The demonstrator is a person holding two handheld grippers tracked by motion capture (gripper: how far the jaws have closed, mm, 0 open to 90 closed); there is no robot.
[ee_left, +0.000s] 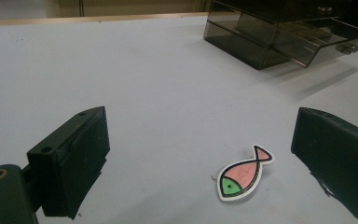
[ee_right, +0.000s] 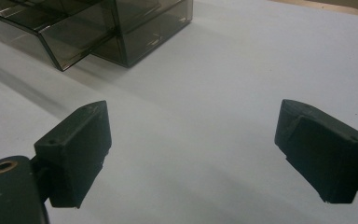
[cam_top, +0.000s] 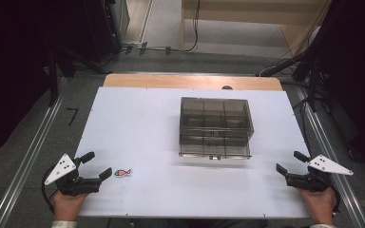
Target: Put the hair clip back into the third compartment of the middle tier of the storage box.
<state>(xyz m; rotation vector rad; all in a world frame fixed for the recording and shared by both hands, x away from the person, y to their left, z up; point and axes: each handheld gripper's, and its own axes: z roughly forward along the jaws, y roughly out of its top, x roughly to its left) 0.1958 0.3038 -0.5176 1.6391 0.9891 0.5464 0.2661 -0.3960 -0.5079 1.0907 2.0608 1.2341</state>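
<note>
A small pink fish sticker (cam_top: 122,172) with a green head lies flat on the white table near the front left; in the left gripper view the fish (ee_left: 244,171) sits between and just ahead of the jaws. My left gripper (cam_top: 98,165) is open beside it, nothing held. A smoky clear drawer box (cam_top: 215,126) stands mid-table with its lower drawer (cam_top: 215,151) pulled out toward me. The box (ee_left: 279,32) shows at the upper right of the left gripper view, and the box (ee_right: 98,28) at the upper left of the right gripper view. My right gripper (cam_top: 291,162) is open and empty at the front right.
The white table sheet (cam_top: 142,123) covers a wooden top whose far edge (cam_top: 190,80) shows. Metal rails (cam_top: 26,161) run along both sides on the floor. Cables and dark stands sit beyond the table.
</note>
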